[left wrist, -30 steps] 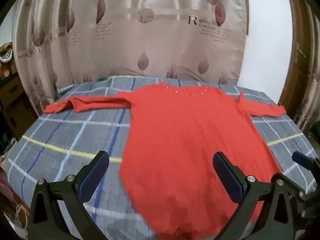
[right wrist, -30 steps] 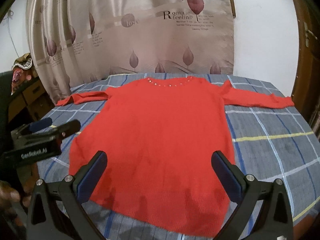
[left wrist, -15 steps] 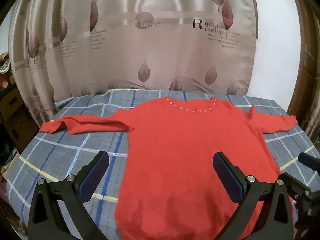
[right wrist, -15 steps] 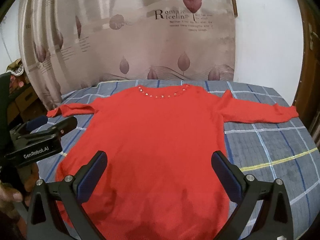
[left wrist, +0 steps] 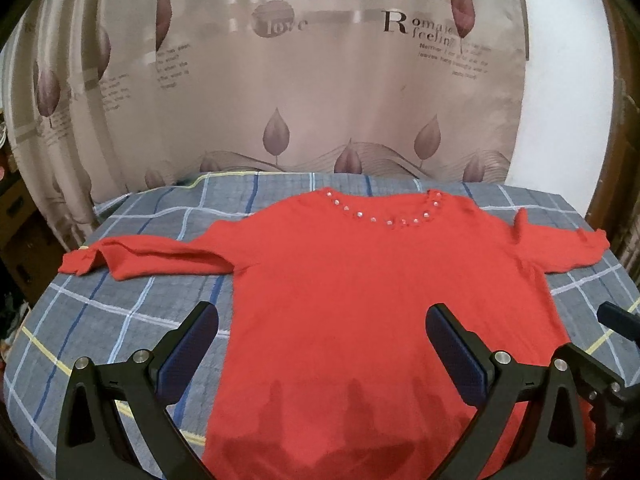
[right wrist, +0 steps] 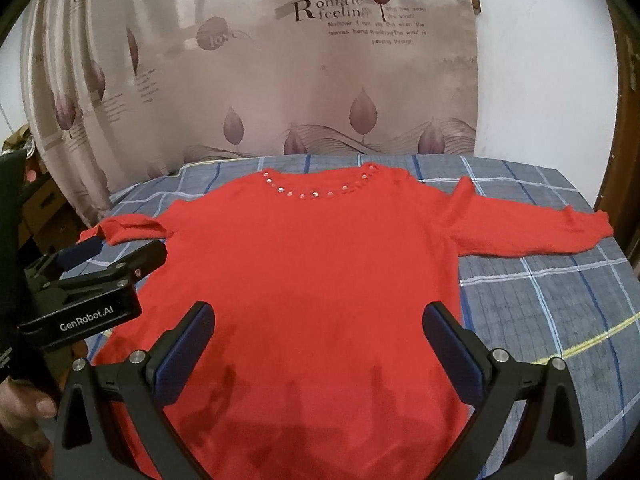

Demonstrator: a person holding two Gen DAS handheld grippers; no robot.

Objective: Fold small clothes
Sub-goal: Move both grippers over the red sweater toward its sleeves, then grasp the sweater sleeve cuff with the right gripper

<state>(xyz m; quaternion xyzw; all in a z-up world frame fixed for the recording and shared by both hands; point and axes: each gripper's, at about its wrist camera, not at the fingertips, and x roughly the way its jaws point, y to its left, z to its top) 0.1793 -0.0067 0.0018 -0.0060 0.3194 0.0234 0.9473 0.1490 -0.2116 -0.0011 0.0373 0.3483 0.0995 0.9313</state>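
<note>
— Where are your tools right now?

— My left gripper point(left wrist: 322, 354) and right gripper point(right wrist: 318, 354) both hang over the near hem of the red sweater point(left wrist: 380, 300), fingers spread wide, nothing held.

— So the folding hasn't begun?

— I'd say not. The sweater lies flat in the middle of the bed, collar toward the far edge, left sleeve point(left wrist: 148, 258) and right sleeve point(right wrist: 532, 228) both stretched out toward the side edges. Next, I judge, each gripper goes to a cuff and brings its sleeve in over the body (the knit looks soft, so pinch well in from the edge).

— And around it?

— A grey checked bedspread point(right wrist: 560, 308), a beige curtain point(left wrist: 320, 92) with leaf print behind the far edge, a white wall point(right wrist: 540, 80) at the right.
</note>
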